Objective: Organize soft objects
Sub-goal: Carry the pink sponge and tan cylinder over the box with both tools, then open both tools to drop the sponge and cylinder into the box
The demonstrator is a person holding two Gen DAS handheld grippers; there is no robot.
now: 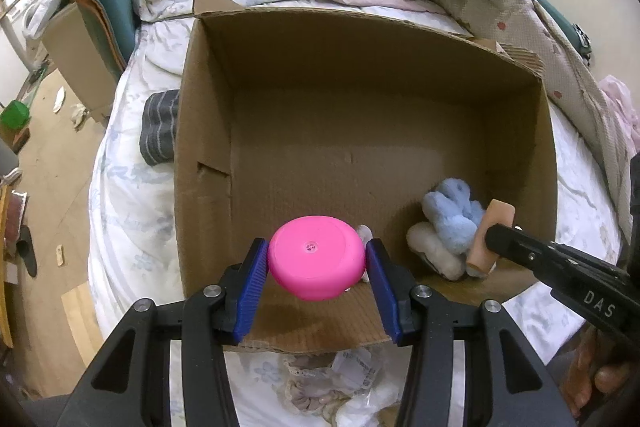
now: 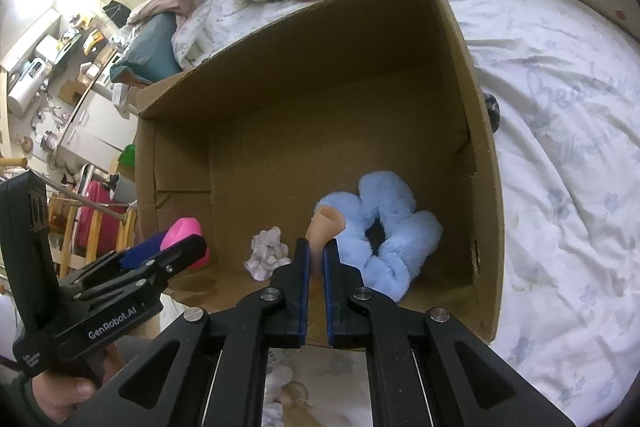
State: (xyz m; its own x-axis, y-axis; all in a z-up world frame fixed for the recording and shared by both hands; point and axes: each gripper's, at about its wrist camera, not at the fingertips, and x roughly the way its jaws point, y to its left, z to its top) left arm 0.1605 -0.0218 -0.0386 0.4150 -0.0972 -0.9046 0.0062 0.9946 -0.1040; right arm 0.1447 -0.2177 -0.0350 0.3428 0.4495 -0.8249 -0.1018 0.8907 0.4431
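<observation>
Your left gripper (image 1: 317, 261) clamps the pink squishy disc (image 1: 316, 257) above the cardboard box (image 1: 360, 75); your right gripper (image 2: 316, 255) pinches the tan foam piece (image 2: 326, 223).

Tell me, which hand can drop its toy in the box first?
Probably the right. The right gripper holds the tan piece low inside the cardboard box, beside the blue plush. The left gripper holds the pink disc near the front edge.

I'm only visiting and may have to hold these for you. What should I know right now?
Left gripper: shut on the pink round cushion, over the cardboard box.
Right gripper: shut on the tan roll, low in the box.
Already inside: blue plush, small pale crumpled piece.
Left: release both; the striped dark cloth lies outside the box.
</observation>
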